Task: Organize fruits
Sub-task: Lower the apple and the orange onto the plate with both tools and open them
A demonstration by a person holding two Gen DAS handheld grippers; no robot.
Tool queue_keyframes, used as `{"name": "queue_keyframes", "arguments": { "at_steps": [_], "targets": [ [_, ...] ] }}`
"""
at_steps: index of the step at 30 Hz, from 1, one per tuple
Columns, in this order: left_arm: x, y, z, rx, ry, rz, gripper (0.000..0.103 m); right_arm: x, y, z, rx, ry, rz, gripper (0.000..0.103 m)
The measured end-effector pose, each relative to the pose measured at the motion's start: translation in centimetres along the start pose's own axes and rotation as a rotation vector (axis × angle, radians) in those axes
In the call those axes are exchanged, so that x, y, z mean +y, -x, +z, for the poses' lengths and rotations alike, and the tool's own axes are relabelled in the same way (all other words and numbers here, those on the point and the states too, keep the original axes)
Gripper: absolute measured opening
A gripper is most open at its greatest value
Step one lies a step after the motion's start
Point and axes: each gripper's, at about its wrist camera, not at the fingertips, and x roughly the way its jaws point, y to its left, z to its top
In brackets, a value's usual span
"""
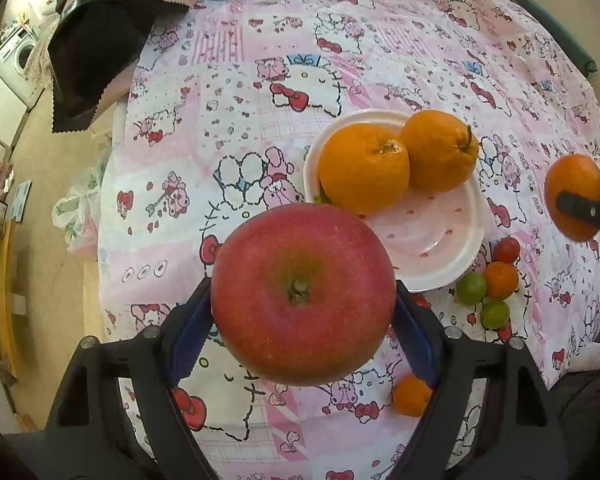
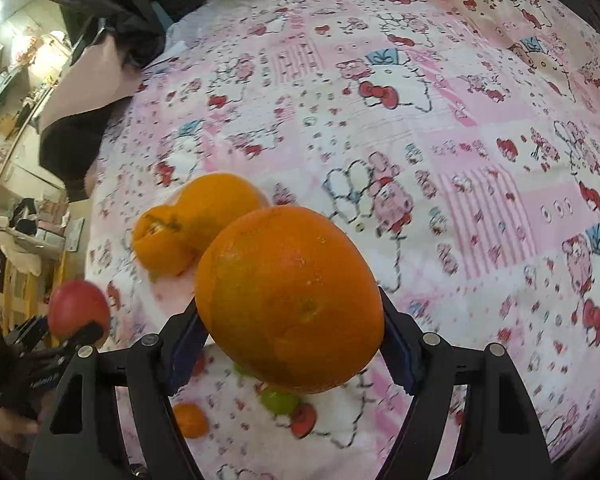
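My left gripper point(image 1: 302, 312) is shut on a big red apple point(image 1: 302, 294) and holds it above the table, just in front of a pink-white plate point(image 1: 432, 236). Two oranges point(image 1: 364, 168) point(image 1: 440, 150) lie on the plate's far side. My right gripper point(image 2: 292, 320) is shut on a large orange point(image 2: 290, 298), held above the cloth near the plate; that orange shows in the left wrist view point(image 1: 574, 196) at the right. The apple shows in the right wrist view point(image 2: 78, 312) at the left. The plate's two oranges point(image 2: 196, 220) sit behind my held orange.
Small round fruits lie on the Hello Kitty tablecloth point(image 1: 228, 128) by the plate: red point(image 1: 507, 250), orange point(image 1: 500, 280), two green point(image 1: 471, 288), and a small orange one point(image 1: 412, 395). Black and pink cloth point(image 1: 100, 52) hangs at the far left table edge.
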Motion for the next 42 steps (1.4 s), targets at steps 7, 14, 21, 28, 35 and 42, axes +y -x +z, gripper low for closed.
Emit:
{"name": "queue_keyframes", "arguments": {
  "at_steps": [7, 14, 21, 28, 35, 42],
  "targets": [
    [-0.4, 0.4, -0.6, -0.016, -0.020, -0.016, 0.081, 1.3, -0.5, -1.9, 0.019, -0.005, 0.034, 0.079],
    [-1.0, -0.6, -0.8, -0.007, -0.032, -0.014, 0.081, 2.2, -1.6, -2.4, 0.027, 0.012, 0.004, 0.079],
    [-2.1, -1.7, -0.2, 0.007, -0.058, -0.037, 0.081, 2.5, -3.3, -2.3, 0.071, -0.012, 0.043, 0.079],
    [-3.9, -3.3, 1.1, 0.027, -0.085, -0.070, 0.081, 3.5, -5.1, -1.4, 0.100, -0.039, 0.164, 0.079],
    [-6.2, -5.7, 1.9, 0.064, -0.134, -0.080, 0.081, 3.8, -7.8, -0.2, 0.158, -0.094, 0.224, 0.079],
    [-7.1, -7.0, 3.1, 0.055, -0.127, -0.069, 0.081, 2.8, -9.8, 0.6, 0.179, -0.189, 0.246, 0.079]
  ]
}}
